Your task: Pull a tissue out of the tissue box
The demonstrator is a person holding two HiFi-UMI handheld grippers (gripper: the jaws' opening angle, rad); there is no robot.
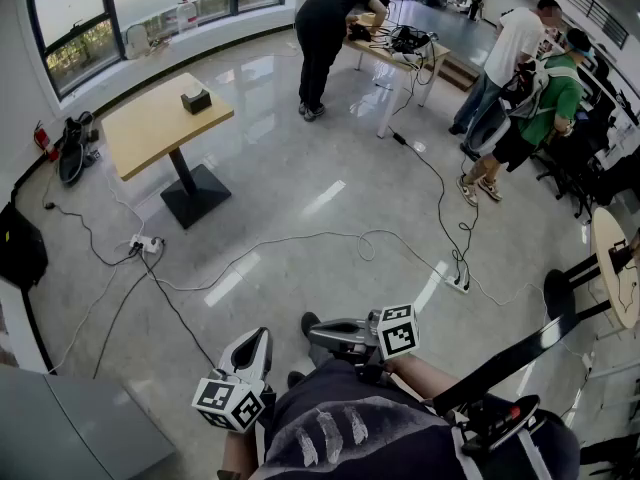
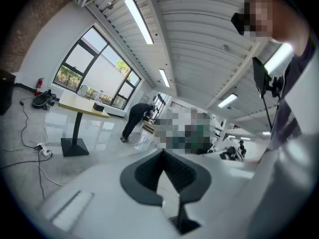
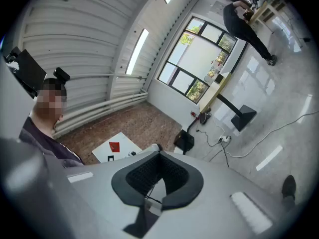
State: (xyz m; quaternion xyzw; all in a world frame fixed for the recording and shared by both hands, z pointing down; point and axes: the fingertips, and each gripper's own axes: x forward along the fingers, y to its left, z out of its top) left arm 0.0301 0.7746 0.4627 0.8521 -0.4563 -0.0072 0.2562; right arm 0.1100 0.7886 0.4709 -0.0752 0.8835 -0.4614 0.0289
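The dark tissue box sits on a wooden pedestal table across the room at the upper left, far from both grippers. It also shows small in the left gripper view as the tissue box on that table. My left gripper is held close to my body at the bottom of the head view and is shut and empty, as the left gripper view confirms. The right gripper beside it points left. Its jaws meet with nothing between them in the right gripper view.
Cables and a power strip lie across the glossy floor between me and the table. A person bends over a far desk. More people stand at the right. A black bag rests at the left wall.
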